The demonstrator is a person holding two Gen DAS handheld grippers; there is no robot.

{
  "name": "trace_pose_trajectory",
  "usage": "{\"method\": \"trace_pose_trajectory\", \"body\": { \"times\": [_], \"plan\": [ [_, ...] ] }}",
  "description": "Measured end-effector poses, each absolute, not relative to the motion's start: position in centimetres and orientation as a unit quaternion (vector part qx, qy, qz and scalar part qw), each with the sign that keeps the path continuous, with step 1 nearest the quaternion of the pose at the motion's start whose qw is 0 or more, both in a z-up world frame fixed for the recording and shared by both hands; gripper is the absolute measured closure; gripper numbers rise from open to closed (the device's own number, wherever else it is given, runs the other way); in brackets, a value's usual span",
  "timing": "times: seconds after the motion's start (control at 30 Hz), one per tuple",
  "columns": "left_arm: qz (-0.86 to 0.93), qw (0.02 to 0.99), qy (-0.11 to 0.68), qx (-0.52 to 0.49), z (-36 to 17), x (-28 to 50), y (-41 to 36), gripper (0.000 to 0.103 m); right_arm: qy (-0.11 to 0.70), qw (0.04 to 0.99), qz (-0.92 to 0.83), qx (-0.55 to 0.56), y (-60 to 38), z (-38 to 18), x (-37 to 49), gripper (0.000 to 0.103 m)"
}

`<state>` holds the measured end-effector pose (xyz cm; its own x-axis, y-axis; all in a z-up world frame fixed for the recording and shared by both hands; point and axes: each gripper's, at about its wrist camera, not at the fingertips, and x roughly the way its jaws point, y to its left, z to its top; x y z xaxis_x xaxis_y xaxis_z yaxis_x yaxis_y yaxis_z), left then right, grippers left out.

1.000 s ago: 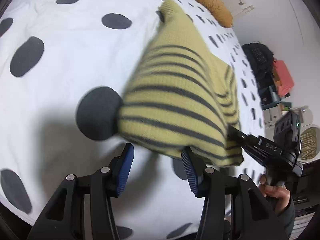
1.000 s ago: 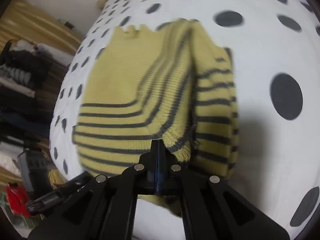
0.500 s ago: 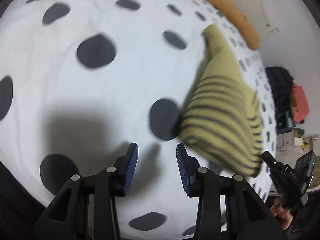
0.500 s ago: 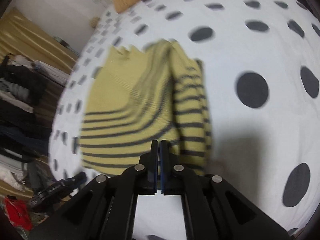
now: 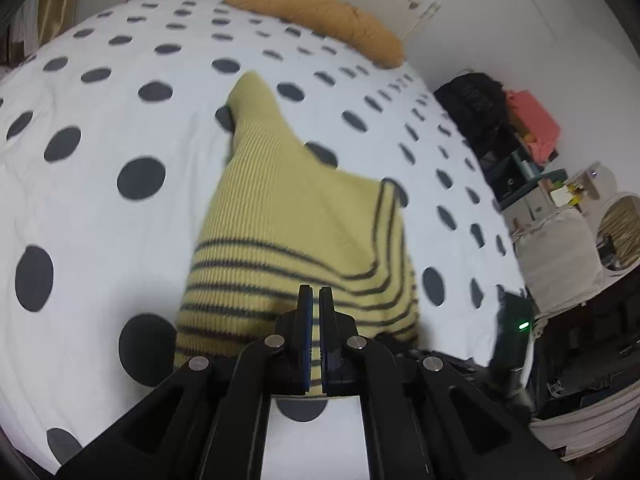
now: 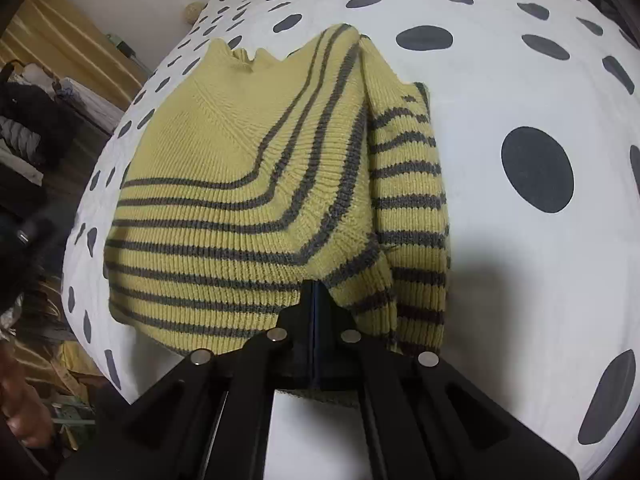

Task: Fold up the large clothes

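A yellow knitted sweater with dark grey stripes (image 5: 288, 216) lies partly folded on the white bedspread with dark dots (image 5: 100, 128). In the left wrist view my left gripper (image 5: 314, 296) is shut at the sweater's near striped hem; whether it pinches fabric I cannot tell. In the right wrist view the sweater (image 6: 256, 168) fills the middle, with one sleeve folded over its right side. My right gripper (image 6: 316, 292) is shut on the sweater's lower hem beside that sleeve.
An orange pillow (image 5: 320, 12) lies at the bed's far end. Right of the bed stand a black bag (image 5: 472, 100), shelves with small items (image 5: 532, 168) and a white sack (image 5: 556, 256). Clothes racks and a yellow curtain (image 6: 60, 48) line the other side.
My left gripper was open and off to the sweater's side; it has swung back over the hem and shut. My right gripper stayed shut on the hem, and the sweater now lies flatter.
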<state>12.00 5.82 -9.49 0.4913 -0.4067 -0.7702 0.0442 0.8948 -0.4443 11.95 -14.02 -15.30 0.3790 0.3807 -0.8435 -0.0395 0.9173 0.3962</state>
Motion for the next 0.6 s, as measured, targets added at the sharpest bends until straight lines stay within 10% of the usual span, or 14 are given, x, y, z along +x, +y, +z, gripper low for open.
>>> {"method": "trace_pose_trajectory", "body": {
  "times": [0.17, 0.6],
  "plan": [
    [-0.098, 0.819, 0.539, -0.170, -17.0, 13.9, 6.2, 0.102, 0.543, 0.807, 0.133, 0.190, -15.2, -15.4, 11.4, 0.103],
    [-0.103, 0.844, 0.485, -0.204, -9.1, 12.7, 8.2, 0.102, 0.537, 0.804, 0.159, 0.202, -13.1, -11.3, 17.4, 0.103]
  ]
}}
